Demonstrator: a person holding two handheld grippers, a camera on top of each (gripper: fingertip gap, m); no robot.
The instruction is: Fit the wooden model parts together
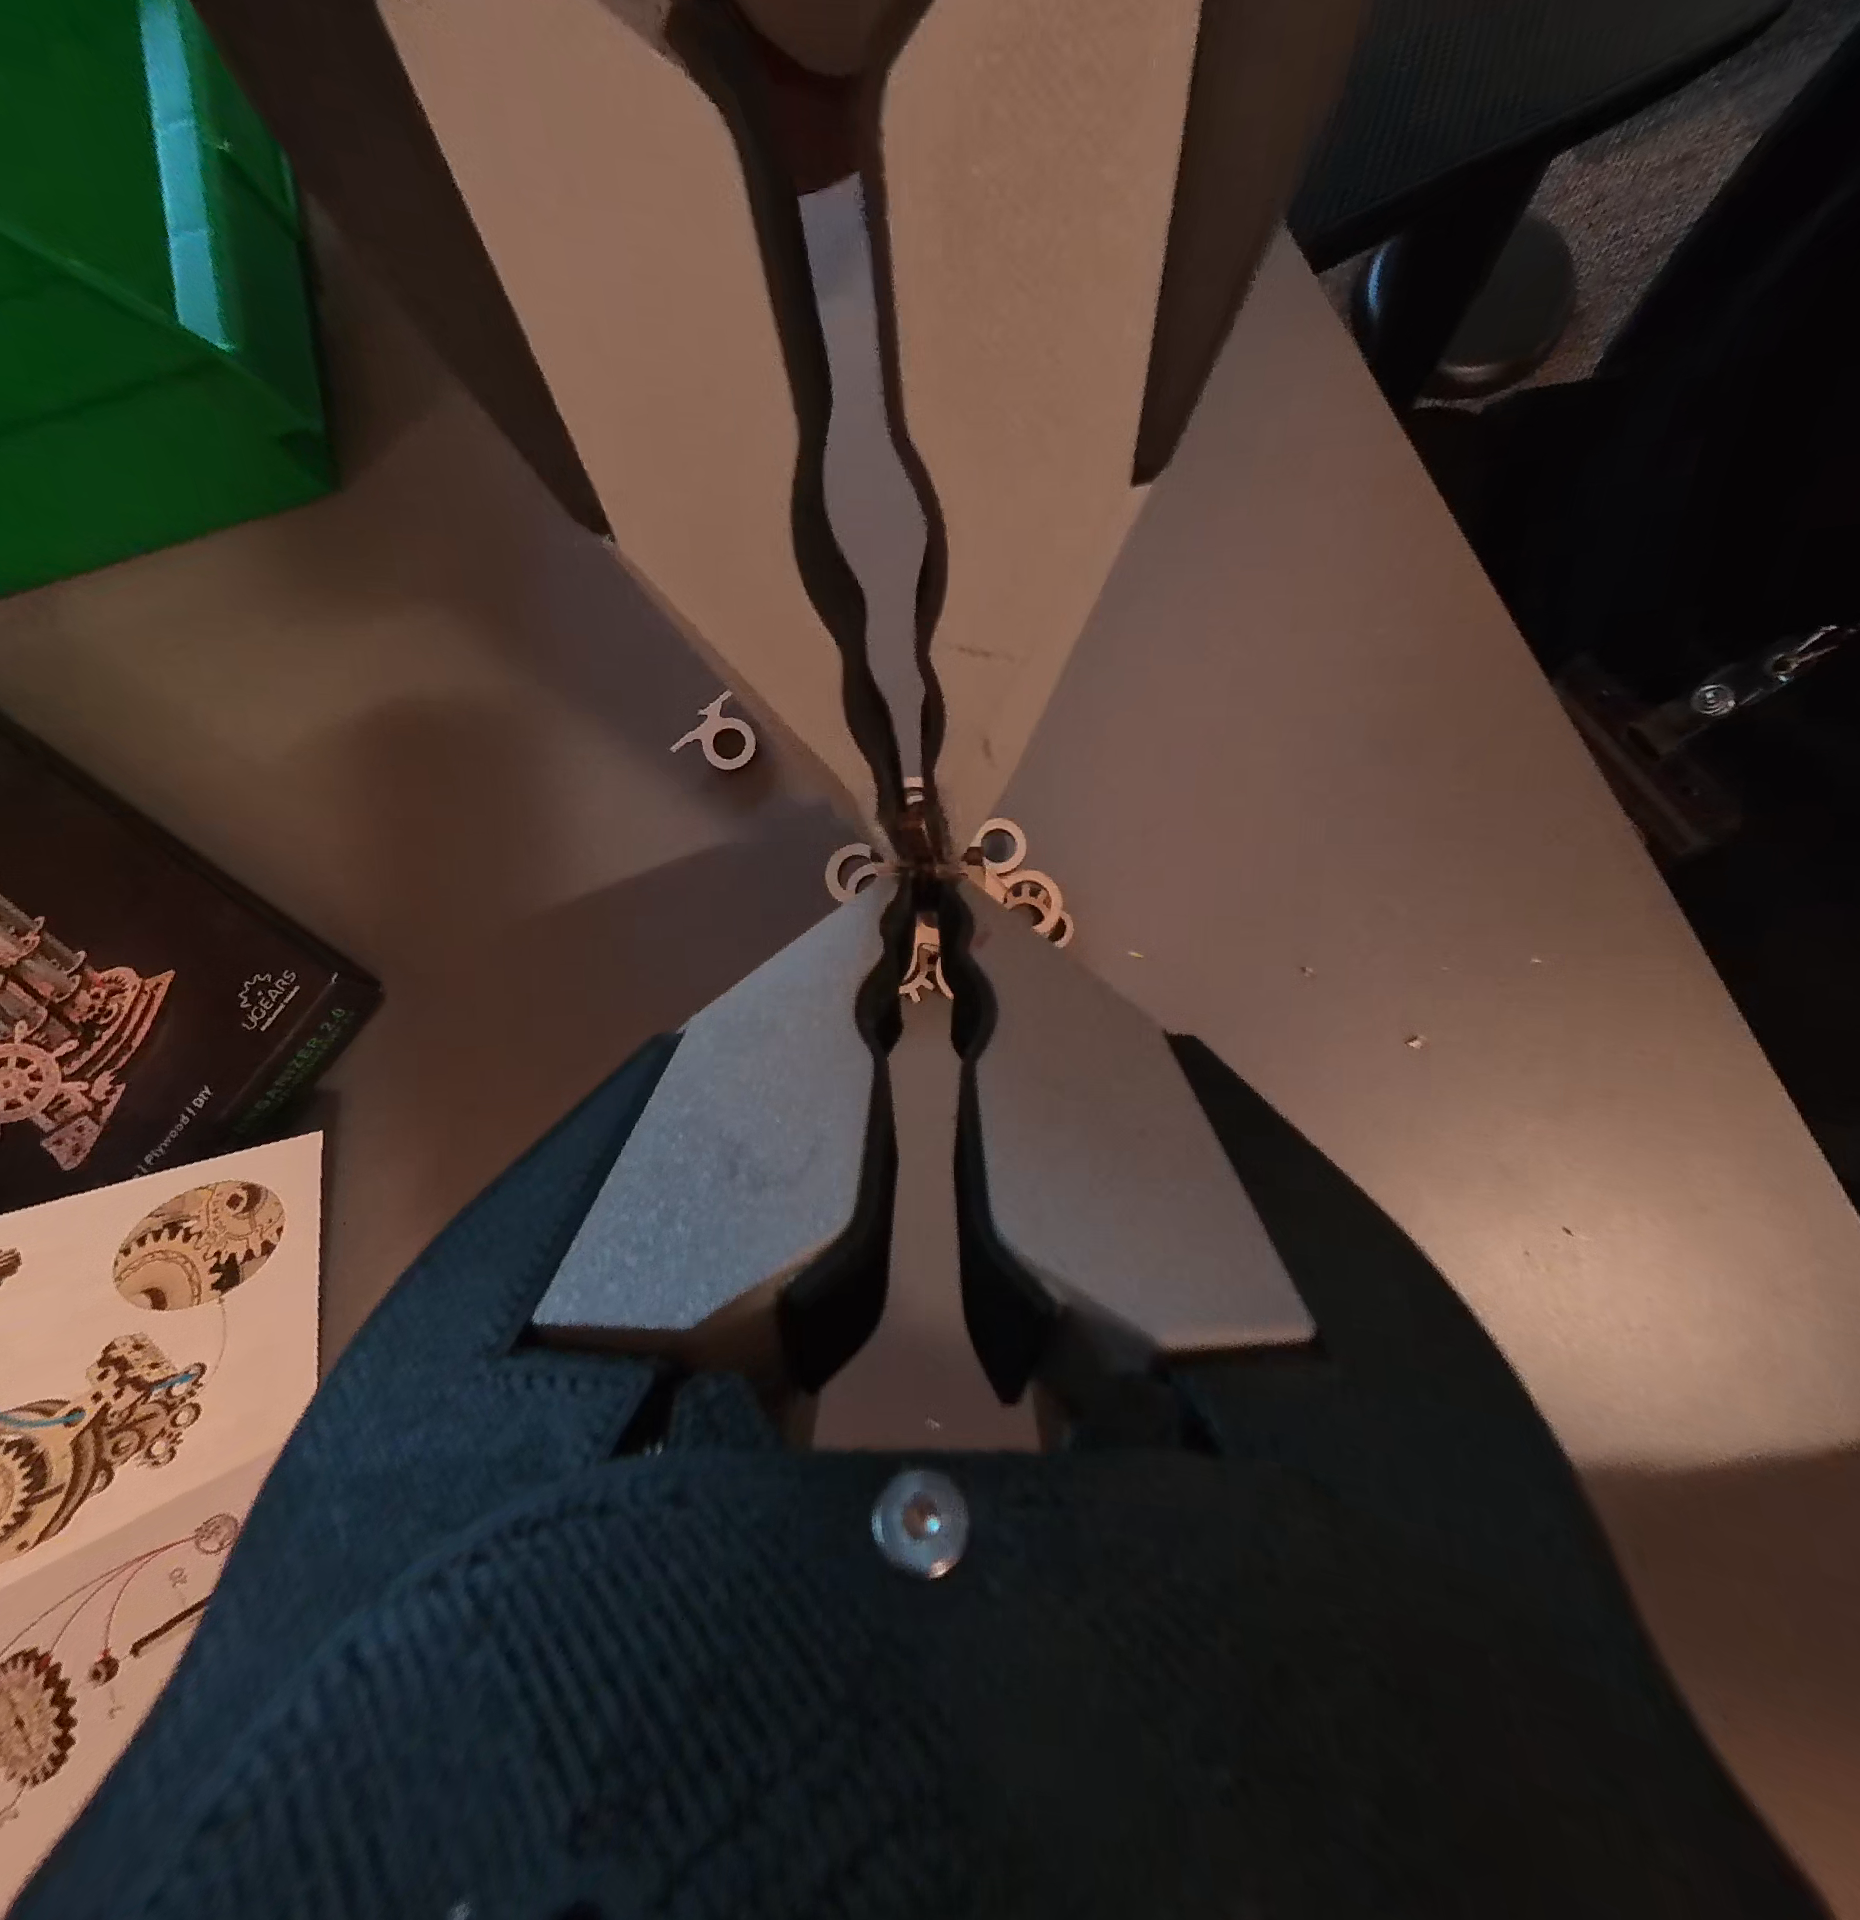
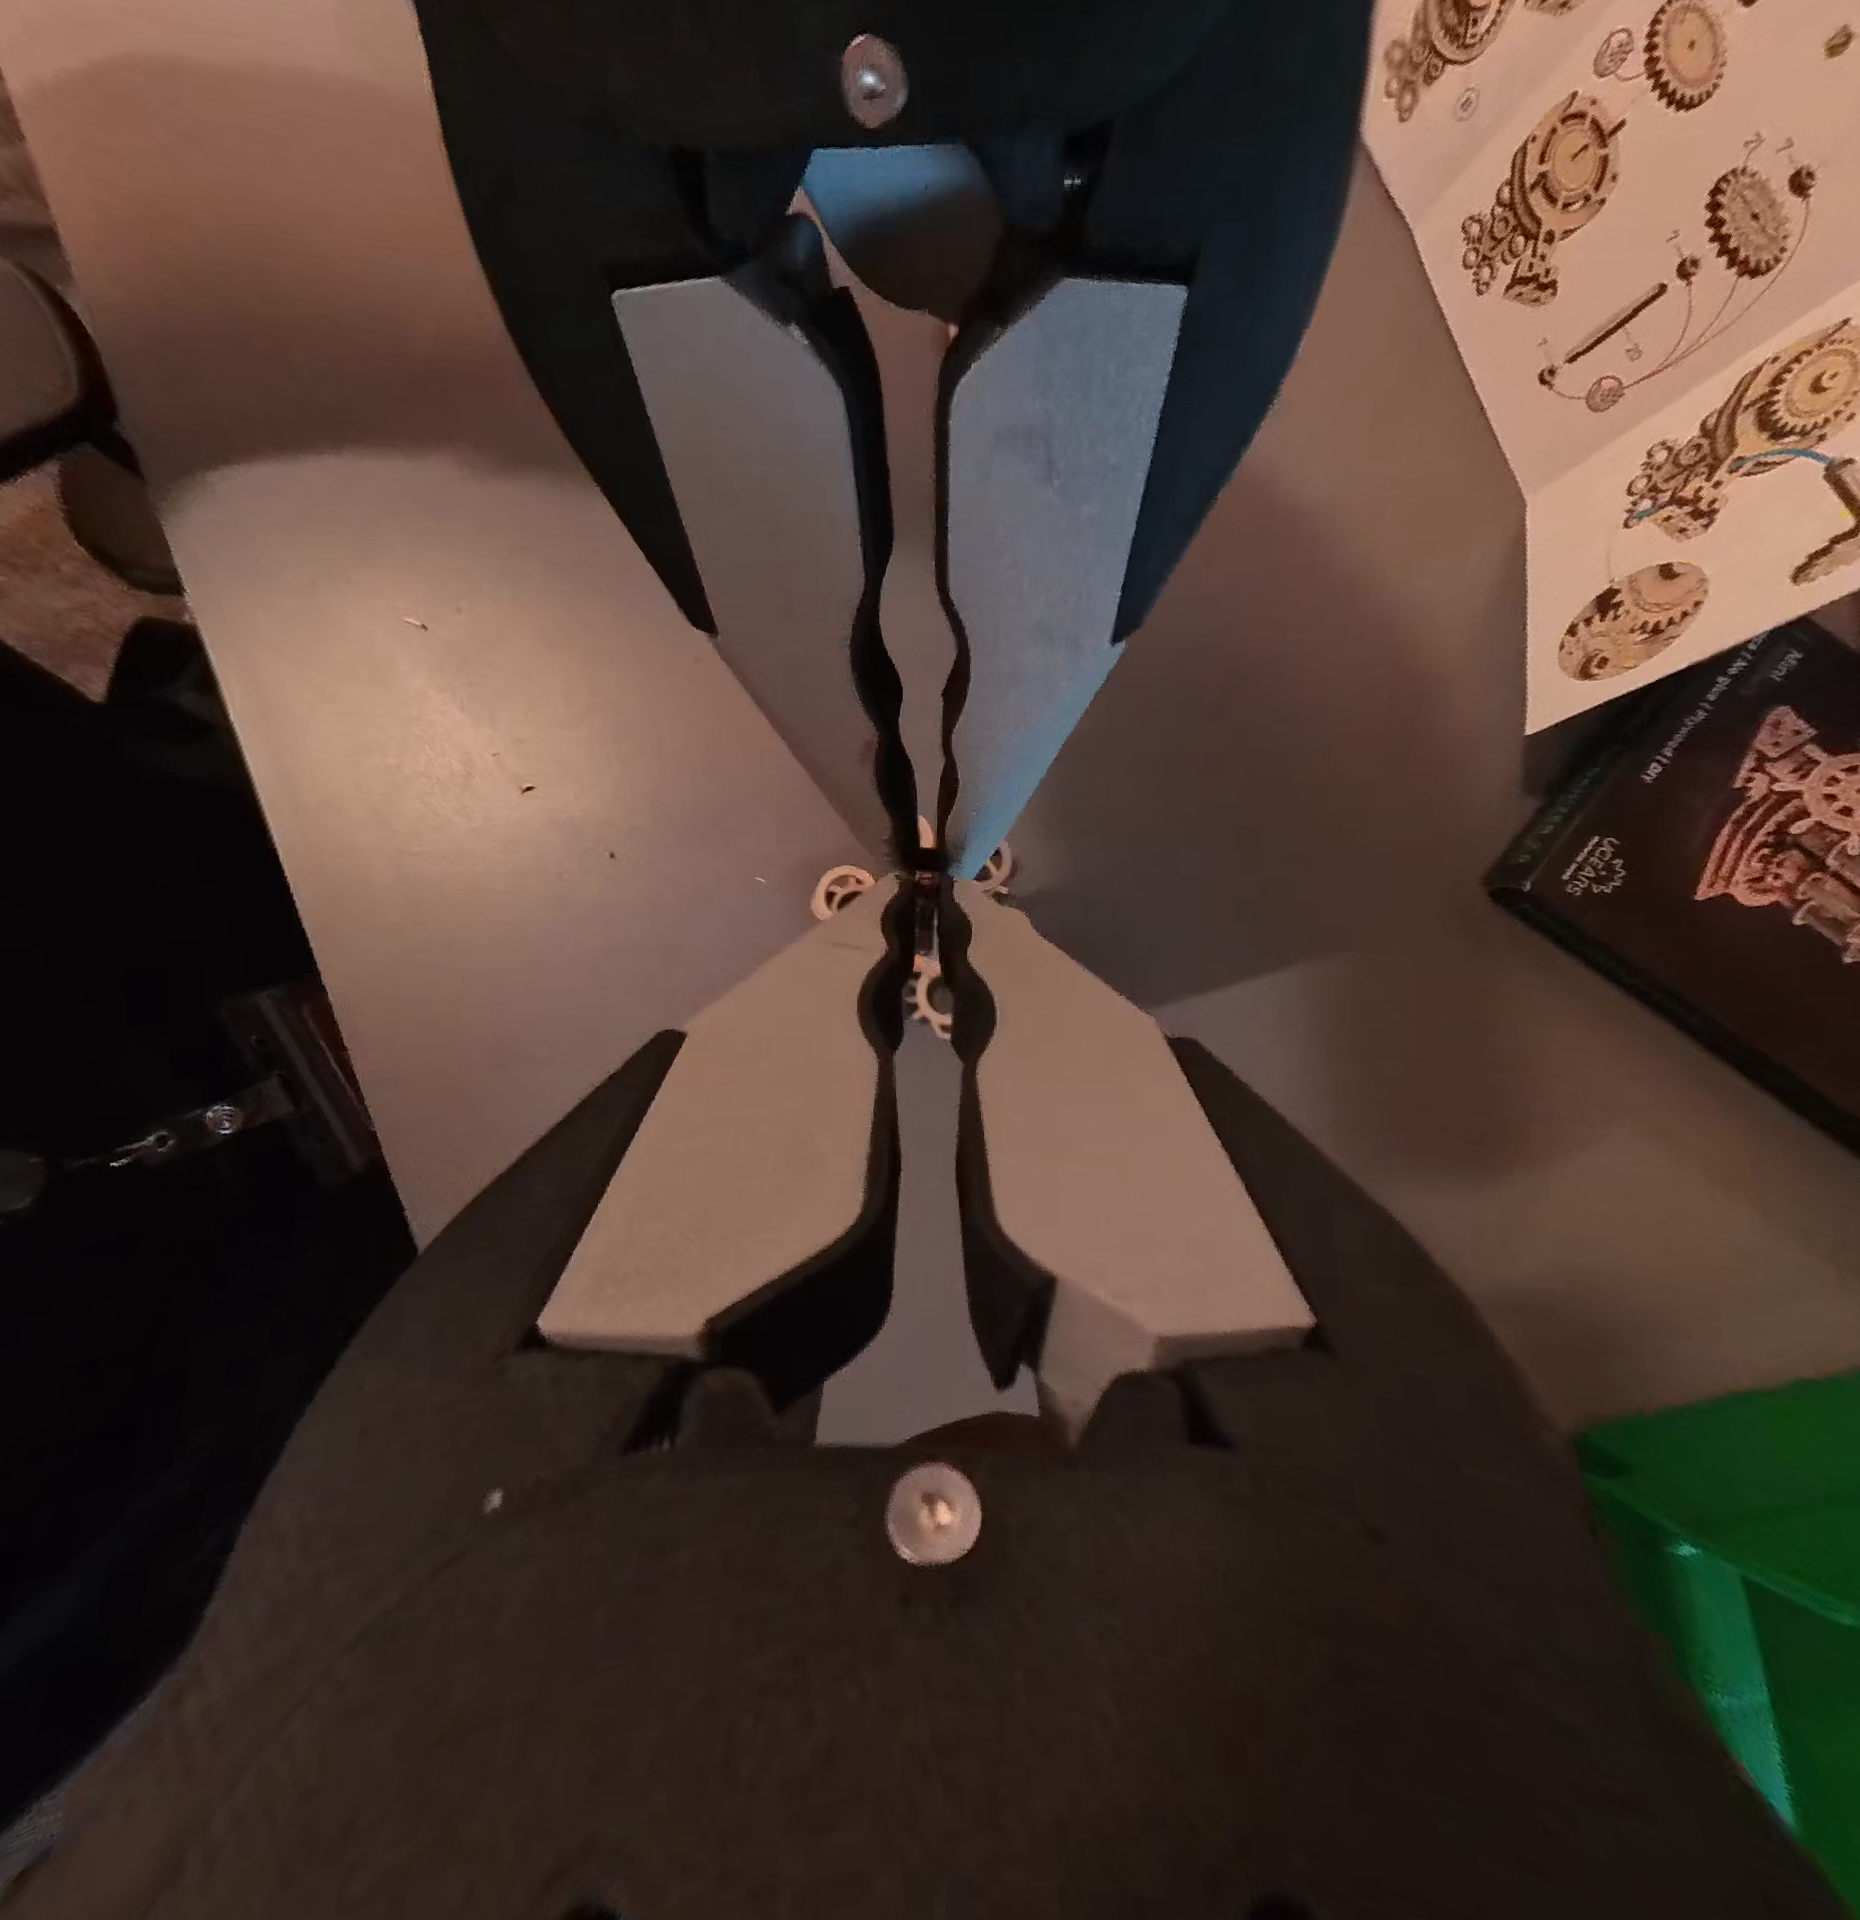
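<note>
A small pale wooden model part (image 1: pixel 1014 873) of rings and little gears sits over the grey table (image 1: pixel 1321 935), pinched from two sides. My left gripper (image 1: pixel 918 906) comes from the near side and is shut on it. My right gripper (image 1: pixel 913 816) comes from the far side, tip to tip with the left, also shut on it. In the right wrist view the right gripper (image 2: pixel 921 916) is at the bottom, the left gripper (image 2: pixel 926 836) at the top, and the model part (image 2: pixel 838 891) shows beside the tips with a gear (image 2: pixel 931 1006) between the fingers. The joint itself is hidden. A loose wooden ring piece (image 1: pixel 720 732) lies to the left.
A green box (image 1: pixel 126 312), a black kit box (image 1: pixel 126 987) and a printed instruction sheet (image 1: pixel 126 1403) lie left of the left gripper. The table edge (image 1: pixel 1528 623) runs along the right, with a dark floor and a metal clip (image 1: pixel 1736 686) beyond it. Only a small space, under 4 cm, lies between the two pairs of fingers. The metal clip (image 1: pixel 1736 686) is about equally far from each gripper, around 25 centimetres.
</note>
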